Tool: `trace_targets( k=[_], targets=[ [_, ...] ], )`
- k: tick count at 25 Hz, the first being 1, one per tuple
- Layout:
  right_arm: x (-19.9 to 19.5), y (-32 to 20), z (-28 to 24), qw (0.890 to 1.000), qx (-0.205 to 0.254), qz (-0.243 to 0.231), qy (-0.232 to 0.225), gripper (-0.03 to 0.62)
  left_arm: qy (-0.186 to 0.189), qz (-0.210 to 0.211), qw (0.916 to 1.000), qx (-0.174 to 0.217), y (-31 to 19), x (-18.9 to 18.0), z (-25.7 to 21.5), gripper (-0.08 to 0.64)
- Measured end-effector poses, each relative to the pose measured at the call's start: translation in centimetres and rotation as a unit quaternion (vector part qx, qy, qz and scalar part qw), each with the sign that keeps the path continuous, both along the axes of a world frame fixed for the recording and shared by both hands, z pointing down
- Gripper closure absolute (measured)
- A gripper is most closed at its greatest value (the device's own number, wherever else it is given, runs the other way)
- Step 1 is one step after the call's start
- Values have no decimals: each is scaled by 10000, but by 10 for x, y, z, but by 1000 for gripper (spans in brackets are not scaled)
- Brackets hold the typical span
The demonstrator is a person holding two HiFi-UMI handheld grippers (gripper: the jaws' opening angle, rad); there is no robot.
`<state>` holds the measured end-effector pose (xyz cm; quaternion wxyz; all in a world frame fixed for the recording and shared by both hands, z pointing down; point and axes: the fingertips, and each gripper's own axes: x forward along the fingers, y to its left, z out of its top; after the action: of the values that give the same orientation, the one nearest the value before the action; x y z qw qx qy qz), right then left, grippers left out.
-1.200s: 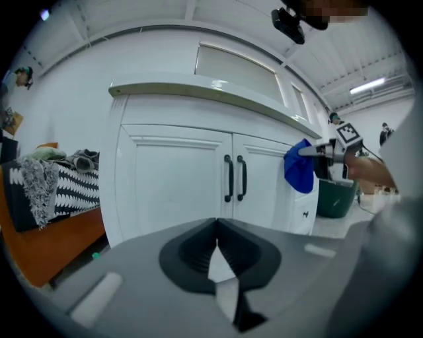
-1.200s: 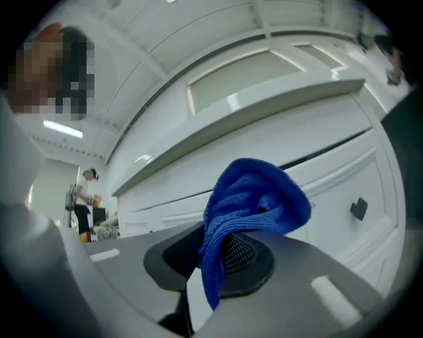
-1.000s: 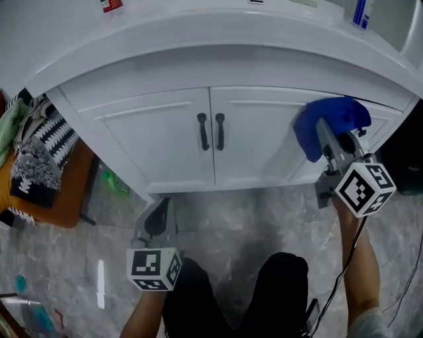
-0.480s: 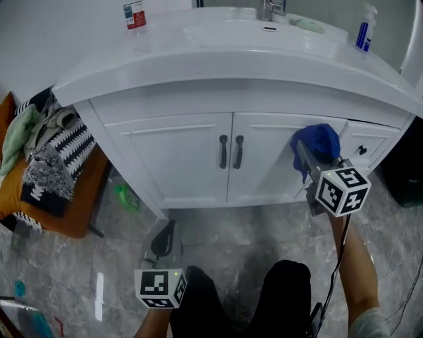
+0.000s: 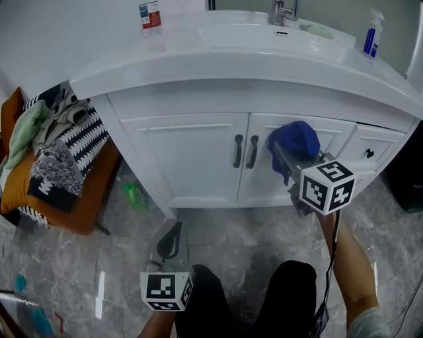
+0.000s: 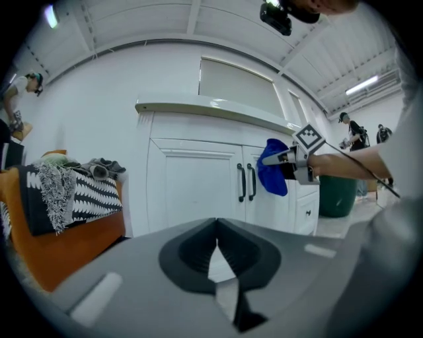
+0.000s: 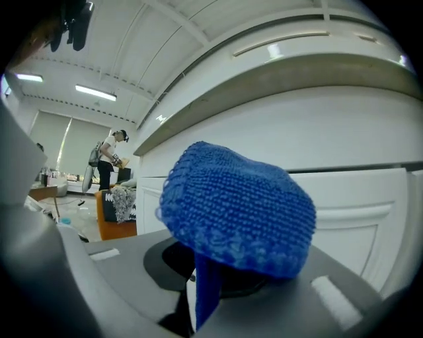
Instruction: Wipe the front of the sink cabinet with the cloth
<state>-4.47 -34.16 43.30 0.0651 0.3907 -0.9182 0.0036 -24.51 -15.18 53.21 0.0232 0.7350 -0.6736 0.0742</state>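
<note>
While the right claw (image 5: pixel 283 153) is squeezed tight on the blue cloth (image 5: pixel 294 140), the cloth bunches up over its tips like a soft ball. A thin bit of it hangs down between the two jaws. The cloth is up at the front of the white cabinet (image 5: pixel 192 158), on the right door, just beside the two dark handles (image 5: pixel 246 152) in the middle. It looks like it is against the door, but I cannot tell if it is pressing. The left claw (image 5: pixel 173 232) is low down over the grey floor (image 5: pixel 99 264), well apart from the cabinet. Its jaws are closed together with nothing in them. Above the doors is the white worktop (image 5: pixel 198 63) with the sink (image 5: pixel 264 33) in it. A bottle with a red label (image 5: pixel 150 14) stands at the left end, and a blue spray bottle (image 5: pixel 372 36) stands at the right end. Left of the cabinet is an orange chair (image 5: pixel 66 211) with a pile of clothes (image 5: pixel 56 145) on it. Something small and green (image 5: pixel 135 195) lies on the floor between the chair and the cabinet.
</note>
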Motion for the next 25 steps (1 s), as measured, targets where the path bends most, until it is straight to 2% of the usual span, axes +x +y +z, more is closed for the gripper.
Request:
trace_targets(
  k=[5,9,14,18,25],
  targets=[
    [-41,15,-3,9993,-110,-362,-77,540,54,-115,9999,10,10,-16,-5,549],
    [-63,21,-7,9995,-11,-279,152,540,157,-228,9996,13,16,-31,-6,549],
    [-102,33,0,9982,-181,-559,153,540,208,-336,9992,1,24,-44,-1,549],
    [-133,22,6,9969,-441,-594,-273,540,170,-486,9987,6,35,-62,0,549],
    [-190,23,15,9898,-678,-950,-813,540,133,-783,9968,-58,51,-96,0,549]
  ],
)
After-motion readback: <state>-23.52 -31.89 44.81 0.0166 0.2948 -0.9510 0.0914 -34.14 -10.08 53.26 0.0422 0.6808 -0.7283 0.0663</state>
